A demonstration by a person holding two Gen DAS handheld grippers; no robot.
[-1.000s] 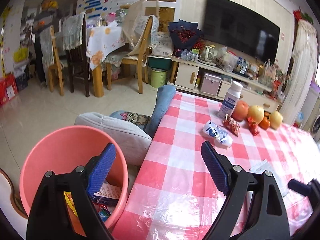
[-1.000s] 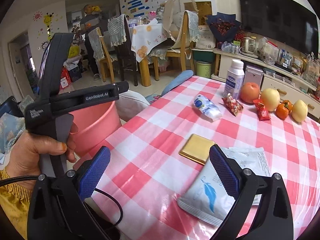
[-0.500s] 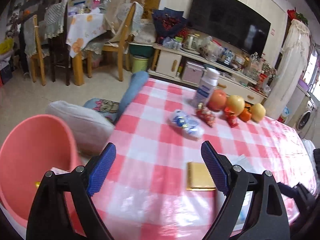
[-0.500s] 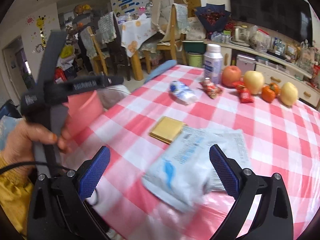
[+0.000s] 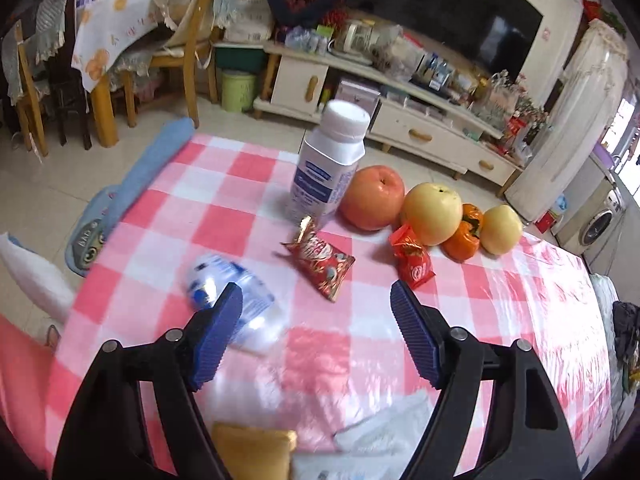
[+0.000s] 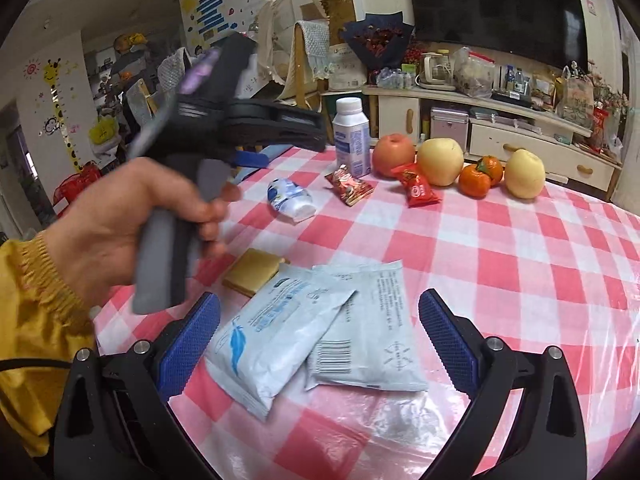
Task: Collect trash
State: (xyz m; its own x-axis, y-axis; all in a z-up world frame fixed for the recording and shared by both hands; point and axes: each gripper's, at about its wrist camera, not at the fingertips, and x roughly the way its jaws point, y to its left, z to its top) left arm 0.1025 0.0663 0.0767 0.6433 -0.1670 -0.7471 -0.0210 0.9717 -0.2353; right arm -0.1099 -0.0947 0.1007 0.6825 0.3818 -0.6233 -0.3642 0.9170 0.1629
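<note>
My left gripper (image 5: 316,300) is open and empty above the checked table, between a crumpled white-and-blue wrapper (image 5: 230,292) at its left finger and a red snack wrapper (image 5: 320,258) ahead. A second red wrapper (image 5: 412,258) lies to the right. A gold packet (image 5: 252,450) lies below it. My right gripper (image 6: 320,320) is open and empty, over two grey-white pouches (image 6: 276,332) (image 6: 366,324). The gold packet (image 6: 256,272), the crumpled wrapper (image 6: 290,200) and both red wrappers (image 6: 350,184) (image 6: 418,190) also show there. The left gripper's body (image 6: 224,120) is held in a hand at left.
A white bottle (image 5: 330,164) stands at the table's far side beside apples (image 5: 374,196) (image 5: 432,212) and persimmons (image 5: 464,236). The pink bin's edge (image 5: 20,360) shows at lower left off the table. Chairs and a TV cabinet (image 5: 400,120) stand beyond.
My left gripper has swung from over the pink bin to the right and forward over the table, toward the wrappers. My right gripper has moved over the pouches. Both stay open.
</note>
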